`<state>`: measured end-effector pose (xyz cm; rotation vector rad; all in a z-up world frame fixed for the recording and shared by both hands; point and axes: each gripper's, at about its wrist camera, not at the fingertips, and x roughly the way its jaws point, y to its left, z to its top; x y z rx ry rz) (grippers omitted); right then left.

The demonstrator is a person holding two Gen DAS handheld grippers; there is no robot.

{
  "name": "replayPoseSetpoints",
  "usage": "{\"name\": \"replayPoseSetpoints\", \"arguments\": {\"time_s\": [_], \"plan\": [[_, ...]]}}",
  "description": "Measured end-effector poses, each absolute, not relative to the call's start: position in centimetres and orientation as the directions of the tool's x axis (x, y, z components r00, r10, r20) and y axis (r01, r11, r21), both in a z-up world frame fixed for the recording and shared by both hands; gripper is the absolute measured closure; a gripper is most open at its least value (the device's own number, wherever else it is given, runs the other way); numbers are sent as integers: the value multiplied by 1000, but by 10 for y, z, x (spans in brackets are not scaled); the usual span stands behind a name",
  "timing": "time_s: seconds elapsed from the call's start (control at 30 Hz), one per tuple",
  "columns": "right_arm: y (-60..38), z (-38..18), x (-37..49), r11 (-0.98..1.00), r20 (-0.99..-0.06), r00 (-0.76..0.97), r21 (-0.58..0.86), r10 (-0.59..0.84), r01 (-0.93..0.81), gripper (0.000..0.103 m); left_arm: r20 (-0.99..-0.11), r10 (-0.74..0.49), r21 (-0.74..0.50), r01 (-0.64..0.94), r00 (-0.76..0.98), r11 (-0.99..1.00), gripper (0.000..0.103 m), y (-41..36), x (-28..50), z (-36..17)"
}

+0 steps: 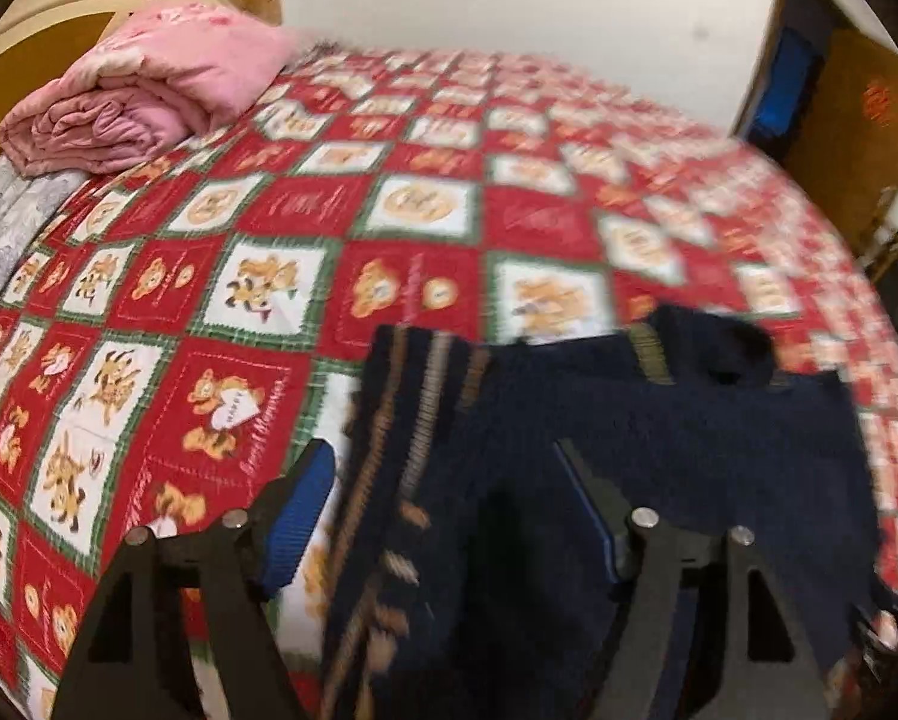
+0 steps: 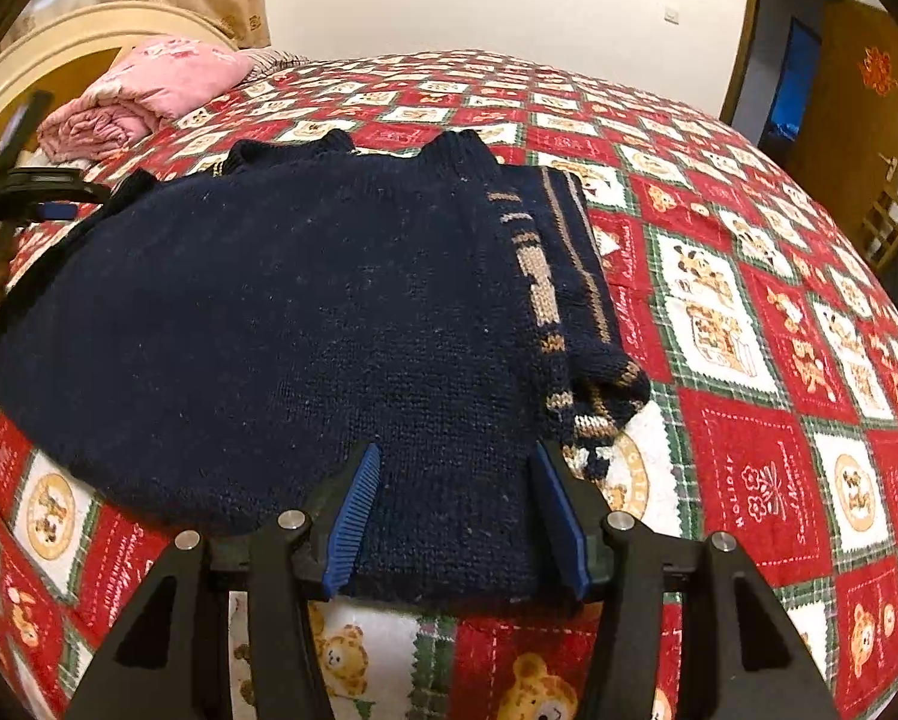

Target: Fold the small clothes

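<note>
- Evidently the navy sweater [image 2: 281, 324] lies flat on the bed's quilt [image 2: 748, 450], neck pointing away, long axis running from hem to collar.
- Right claw [image 2: 457, 510] stands spread astride the near hem, nearest the folded sleeve [image 2: 574, 300].
- Left claw [image 1: 449, 516] hangs spread over the opposite edge, pinching nothing.

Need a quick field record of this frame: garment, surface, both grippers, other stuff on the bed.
garment: navy knit sweater, lying flat, patterned sleeve folded onto its edge
surface: red teddy-bear quilt
left gripper: open, above the sweater
right gripper: open, pads straddling the near hem, no pinch visible
other: folded pink blanket at the headboard
</note>
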<state>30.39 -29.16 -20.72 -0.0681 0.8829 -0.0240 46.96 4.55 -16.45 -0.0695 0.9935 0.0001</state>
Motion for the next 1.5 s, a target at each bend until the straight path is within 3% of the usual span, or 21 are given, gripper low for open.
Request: {"name": "replayPoseSetpoints", "arguments": {"time_s": [0.07, 0.17, 0.2, 0.4, 0.53, 0.77, 1.3, 1.5], "plan": [[-293, -207, 304, 998, -770, 636, -59, -40, -8, 48, -860, 23, -30, -96, 510, 995, 27, 59, 477, -178], [-294, -208, 304, 998, -766, 642, -58, -35, -14, 48, -876, -4, -111, -193, 483, 975, 6, 96, 476, -194], [-294, -207, 304, 998, -765, 643, -58, -37, -12, 48, -874, -11, -146, -240, 486, 960, 5, 112, 471, -196], [-306, -189, 296, 999, -724, 690, 25, -5, 33, 48, -835, -90, -249, -227, 543, 942, 8, 128, 420, -182], [-314, -197, 299, 996, -744, 664, -27, -76, 83, 48, -799, -43, -173, -162, 600, 972, 8, 108, 381, -168], [-332, -208, 302, 992, -767, 640, 33, -52, 121, 48, -795, -2, -66, -84, 607, 994, 8, 85, 350, -179], [-328, -210, 294, 992, -778, 621, -19, -94, 126, 48, -812, -32, -59, -28, 582, 998, 6, 81, 318, -195], [-318, -193, 275, 992, -728, 676, -48, -115, 117, 49, -801, -52, -92, -37, 596, 995, 7, 87, 304, -193]]}}
